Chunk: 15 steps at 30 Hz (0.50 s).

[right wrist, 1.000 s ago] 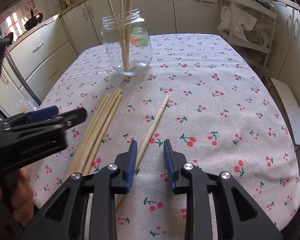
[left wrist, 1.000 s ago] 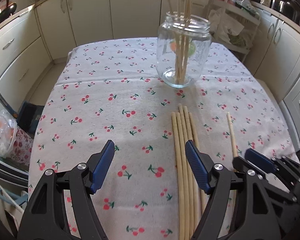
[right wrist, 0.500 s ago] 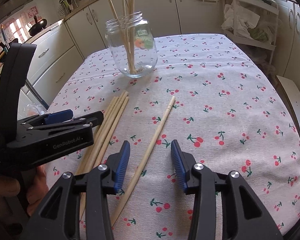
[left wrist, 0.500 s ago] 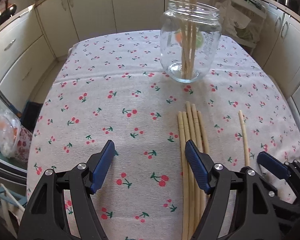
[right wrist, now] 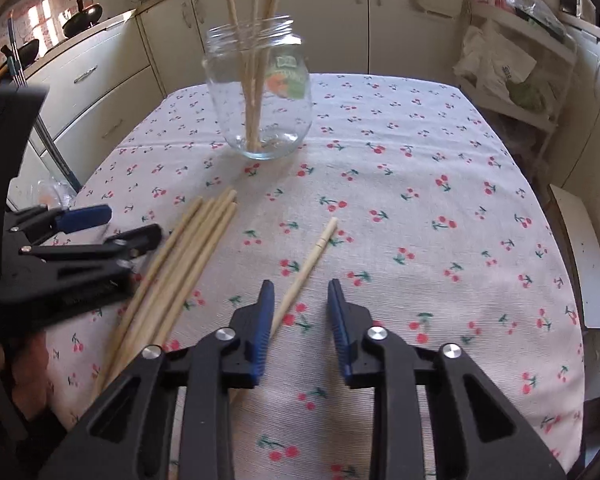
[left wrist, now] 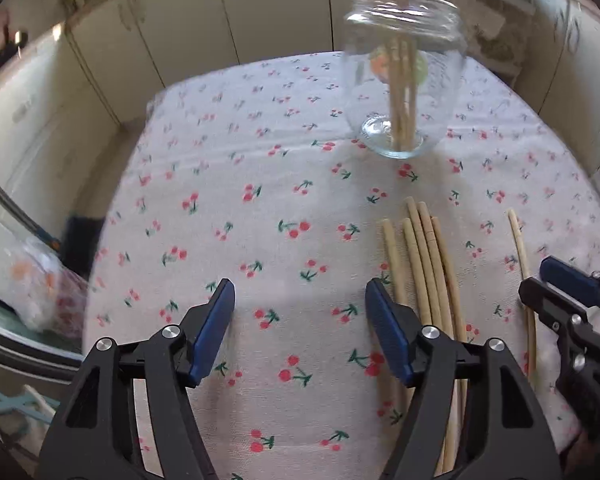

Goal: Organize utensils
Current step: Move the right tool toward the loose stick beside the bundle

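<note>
while both my grippers hang open and empty, chopsticks wait on the cherry cloth.
my right gripper [right wrist: 300, 316] straddles the single chopstick [right wrist: 306, 264]; my left gripper [left wrist: 300, 320] sits beside the bundle [left wrist: 424, 272], glass jar [right wrist: 260, 96] beyond.

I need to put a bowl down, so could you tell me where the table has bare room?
Bare tablecloth lies right of the single chopstick, out to the table edge, and left of the chopstick bundle in the left view. Crowded: between the glass jar, the bundle and both grippers.
</note>
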Motion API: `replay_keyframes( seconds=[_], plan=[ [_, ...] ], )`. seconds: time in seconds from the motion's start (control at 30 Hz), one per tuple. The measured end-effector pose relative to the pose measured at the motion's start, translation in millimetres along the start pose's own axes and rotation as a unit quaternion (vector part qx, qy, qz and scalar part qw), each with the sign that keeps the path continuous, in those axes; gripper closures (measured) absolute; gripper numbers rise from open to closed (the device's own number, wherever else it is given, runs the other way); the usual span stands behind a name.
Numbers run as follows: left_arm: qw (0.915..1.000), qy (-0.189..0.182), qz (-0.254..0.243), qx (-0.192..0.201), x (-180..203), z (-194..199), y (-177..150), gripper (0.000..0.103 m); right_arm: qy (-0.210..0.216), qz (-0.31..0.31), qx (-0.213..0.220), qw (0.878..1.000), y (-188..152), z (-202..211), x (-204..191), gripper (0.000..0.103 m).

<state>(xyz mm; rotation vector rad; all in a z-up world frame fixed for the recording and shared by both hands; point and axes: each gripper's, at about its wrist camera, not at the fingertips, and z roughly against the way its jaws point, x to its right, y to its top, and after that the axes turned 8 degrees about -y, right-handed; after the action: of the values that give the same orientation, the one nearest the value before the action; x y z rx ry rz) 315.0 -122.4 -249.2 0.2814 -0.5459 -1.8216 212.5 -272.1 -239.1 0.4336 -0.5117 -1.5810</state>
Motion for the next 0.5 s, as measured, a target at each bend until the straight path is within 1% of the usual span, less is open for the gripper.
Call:
replay_keyframes(
  seconds=[0.03, 0.1, 0.13, 0.23, 0.27, 0.4, 0.5],
  plan=[
    [1.0000, -0.002, 0.007, -0.001, -4, 1, 0, 0.039, 0.002, -0.006, -0.003, 1.000, 1, 0, 4, 0.075],
    [0.9994, -0.026, 0.022, 0.010, -8, 9, 0, 0.039, 0.001, -0.020, -0.007, 1.000, 3, -2, 9, 0.075],
    [0.9991, -0.031, 0.024, 0.014, -6, 12, 1, 0.039, 0.004, -0.029, -0.008, 1.000, 4, -3, 12, 0.074],
    [0.9984, -0.050, 0.016, 0.020, 8, 17, 4, 0.039, 0.006, -0.037, -0.007, 0.999, 6, -4, 9, 0.066],
    [0.9985, -0.050, 0.012, 0.017, 12, 15, 5, 0.039, 0.005, -0.035, -0.006, 0.999, 6, -3, 6, 0.064],
    [0.9990, -0.041, 0.016, -0.002, 19, 3, 4, 0.039, 0.008, -0.035, -0.005, 0.999, 3, -2, 4, 0.064],
    [0.9992, -0.037, 0.015, -0.003, 19, -1, 2, 0.038, 0.010, -0.035, -0.004, 0.999, 3, -2, 5, 0.064]
  ],
)
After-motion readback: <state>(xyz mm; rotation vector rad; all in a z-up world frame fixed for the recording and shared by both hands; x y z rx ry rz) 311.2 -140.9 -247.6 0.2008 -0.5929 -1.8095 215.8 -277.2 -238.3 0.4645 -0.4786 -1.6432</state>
